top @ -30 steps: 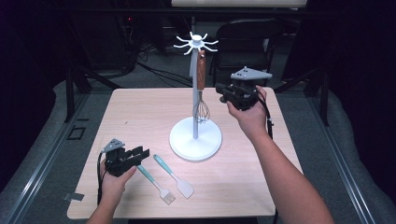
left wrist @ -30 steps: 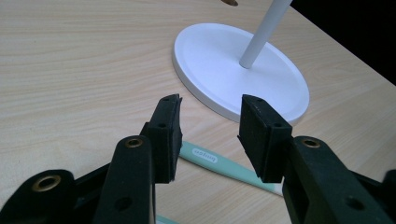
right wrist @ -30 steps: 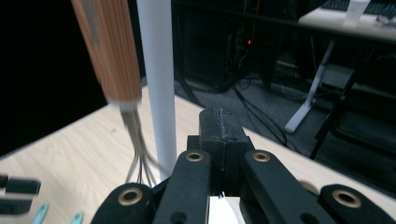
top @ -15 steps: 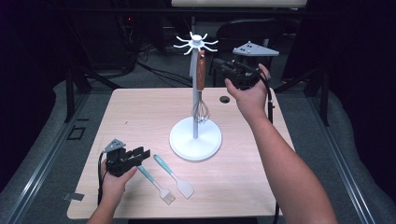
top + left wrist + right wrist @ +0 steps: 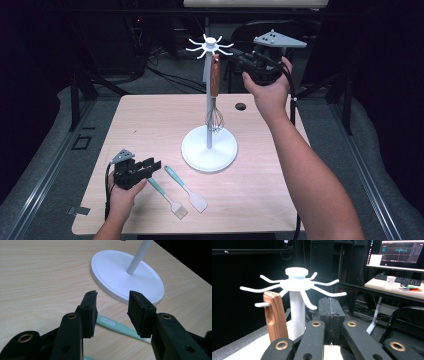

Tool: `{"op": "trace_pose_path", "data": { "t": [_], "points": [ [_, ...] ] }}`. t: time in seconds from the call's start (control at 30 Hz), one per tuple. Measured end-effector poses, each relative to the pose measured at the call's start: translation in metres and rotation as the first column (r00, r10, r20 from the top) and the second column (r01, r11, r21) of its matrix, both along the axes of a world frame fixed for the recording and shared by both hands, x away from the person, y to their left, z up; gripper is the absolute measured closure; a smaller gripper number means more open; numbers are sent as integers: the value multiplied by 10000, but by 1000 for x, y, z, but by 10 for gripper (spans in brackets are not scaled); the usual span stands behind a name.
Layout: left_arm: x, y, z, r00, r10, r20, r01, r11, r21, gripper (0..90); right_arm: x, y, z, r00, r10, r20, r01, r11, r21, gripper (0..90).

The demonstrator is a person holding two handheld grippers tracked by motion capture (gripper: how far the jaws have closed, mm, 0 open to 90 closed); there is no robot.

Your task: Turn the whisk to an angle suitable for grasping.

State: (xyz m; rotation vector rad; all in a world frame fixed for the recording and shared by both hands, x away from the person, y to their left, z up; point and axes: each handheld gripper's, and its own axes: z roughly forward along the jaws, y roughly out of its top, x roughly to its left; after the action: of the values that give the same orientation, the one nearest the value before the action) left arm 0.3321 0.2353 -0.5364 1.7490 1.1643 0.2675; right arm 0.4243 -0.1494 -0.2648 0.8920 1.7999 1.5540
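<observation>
Raised beside the rack (image 5: 209, 50) near the hanging whisk (image 5: 215, 95), right claw (image 5: 329, 322) clenched empty; resting low on the counter (image 5: 150, 120), left claw (image 5: 112, 307) released over a spatula (image 5: 117, 326).

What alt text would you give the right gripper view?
The right gripper points its shut, empty jaws at the top of a white utensil stand with hooks fanning out from its hub. A whisk's wooden handle hangs from one hook, left of the jaws. Behind, a dark room with a lit monitor and keyboard on a desk.
</observation>
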Motion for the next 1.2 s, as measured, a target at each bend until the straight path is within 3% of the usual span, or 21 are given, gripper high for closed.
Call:
{"op": "trace_pose_path", "data": {
  "t": [0.7, 1.2],
  "points": [
    [1, -2, -1, 10000, -20, -70, 20, 10000, -70, 591, -26, 25, 5, 9954, 856, 437, -835, 9954, -477, 900],
    [0, 0, -1, 10000, 14, -71, -15, 10000, -86, 593, -33, 31, 0, 9945, 906, 534, -870, 9941, -650, 900]
  ]
}}
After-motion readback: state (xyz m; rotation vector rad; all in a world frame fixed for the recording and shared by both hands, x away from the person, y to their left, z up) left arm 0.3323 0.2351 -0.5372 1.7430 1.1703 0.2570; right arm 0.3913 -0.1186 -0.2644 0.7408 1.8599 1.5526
